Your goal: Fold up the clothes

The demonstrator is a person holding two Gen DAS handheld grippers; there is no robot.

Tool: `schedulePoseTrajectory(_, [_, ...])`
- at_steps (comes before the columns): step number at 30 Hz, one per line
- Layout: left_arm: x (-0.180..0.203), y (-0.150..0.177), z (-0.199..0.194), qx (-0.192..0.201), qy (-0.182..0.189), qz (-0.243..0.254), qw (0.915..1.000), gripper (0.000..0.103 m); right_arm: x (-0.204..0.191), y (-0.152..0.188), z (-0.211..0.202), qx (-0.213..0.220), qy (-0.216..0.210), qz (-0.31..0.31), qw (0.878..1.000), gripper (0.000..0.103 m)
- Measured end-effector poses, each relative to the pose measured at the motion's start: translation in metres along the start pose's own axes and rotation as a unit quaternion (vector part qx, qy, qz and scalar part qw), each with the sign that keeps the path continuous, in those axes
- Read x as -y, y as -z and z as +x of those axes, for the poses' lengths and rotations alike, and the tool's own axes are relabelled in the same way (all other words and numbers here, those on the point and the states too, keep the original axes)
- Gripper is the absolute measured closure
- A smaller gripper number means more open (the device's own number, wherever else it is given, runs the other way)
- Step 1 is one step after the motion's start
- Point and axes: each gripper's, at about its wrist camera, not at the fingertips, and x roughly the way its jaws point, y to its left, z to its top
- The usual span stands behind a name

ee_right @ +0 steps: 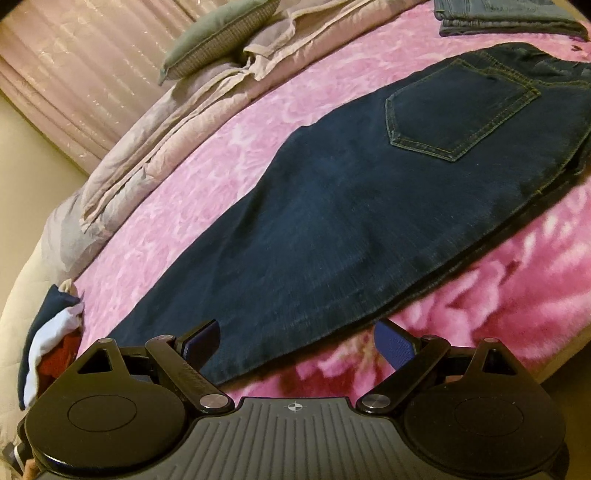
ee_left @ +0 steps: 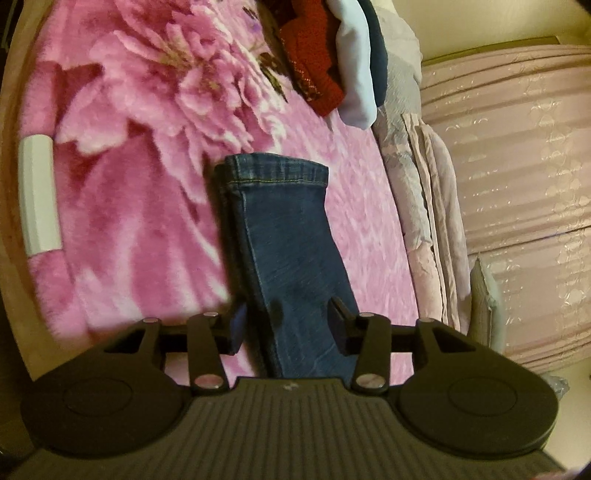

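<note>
Dark blue jeans (ee_right: 332, 221) lie flat on the pink flowered blanket (ee_right: 229, 147), folded lengthwise, back pocket up at the far right. In the left wrist view the jeans' leg (ee_left: 291, 251) runs away from me with its hem at the far end. My left gripper (ee_left: 288, 328) is open, its fingers either side of the leg just above it. My right gripper (ee_right: 295, 347) is open at the near edge of the jeans, left finger over the denim, right finger over the blanket.
A pile of unfolded clothes (ee_left: 332, 62), red, white and navy, sits at the blanket's far end. Folded jeans (ee_right: 506, 18) lie at the far right. A bunched pale duvet (ee_right: 166, 122) with a grey cushion (ee_right: 218, 37) lines the bed's edge.
</note>
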Motion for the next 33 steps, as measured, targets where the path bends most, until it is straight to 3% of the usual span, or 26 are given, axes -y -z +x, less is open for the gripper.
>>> schedulePoseTrajectory(4, [-0.001, -0.002, 0.003, 0.006, 0.011, -0.015, 0.9998, 0.065, -0.001, -0.006, 0.005, 0.0, 0.001, -0.002, 1.0, 0.01])
schedulePoseTrajectory(10, [0.002, 0.0, 0.008, 0.015, -0.007, 0.01, 0.9998, 0.084, -0.005, -0.01, 0.008, 0.023, 0.009, -0.018, 1.0, 0.01])
schedulePoseTrajectory(11, [0.005, 0.0, 0.009, 0.014, -0.018, 0.027, 0.9994, 0.095, -0.007, -0.011, 0.007, 0.031, 0.017, -0.029, 0.999, 0.01])
schedulePoseTrajectory(13, [0.01, 0.0, 0.009, 0.011, -0.042, 0.061, 0.9972, 0.098, -0.012, -0.01, 0.002, 0.06, 0.039, -0.061, 0.996, 0.012])
schedulePoseTrajectory(15, [0.021, 0.001, 0.01, 0.01, -0.054, 0.109, 0.9925, 0.099, -0.015, -0.009, 0.0, 0.078, 0.058, -0.099, 0.99, 0.041])
schedulePoseTrajectory(20, [0.055, 0.012, 0.012, 0.016, -0.081, 0.223, 0.9713, 0.1, 0.004, -0.006, 0.016, 0.053, 0.08, -0.101, 0.99, 0.043])
schedulePoseTrajectory(21, [0.067, 0.025, 0.011, 0.012, -0.063, 0.253, 0.9653, 0.1, 0.009, -0.005, 0.019, 0.05, 0.08, -0.098, 0.991, 0.043])
schedulePoseTrajectory(24, [0.103, 0.065, 0.006, 0.001, -0.009, 0.341, 0.9399, 0.1, 0.014, -0.006, 0.017, 0.047, 0.067, -0.087, 0.993, 0.043])
schedulePoseTrajectory(27, [0.14, 0.105, 0.002, -0.011, 0.046, 0.425, 0.9038, 0.1, 0.026, -0.015, 0.01, 0.047, 0.038, -0.039, 0.997, 0.043])
schedulePoseTrajectory(30, [0.176, 0.145, -0.003, -0.022, 0.1, 0.505, 0.8572, 0.1, 0.041, -0.026, -0.001, 0.057, 0.012, 0.01, 0.998, 0.043])
schedulePoseTrajectory(33, [0.213, 0.184, -0.007, -0.033, 0.153, 0.578, 0.8008, 0.1, 0.05, -0.039, -0.013, 0.08, 0.011, 0.034, 0.996, 0.043])
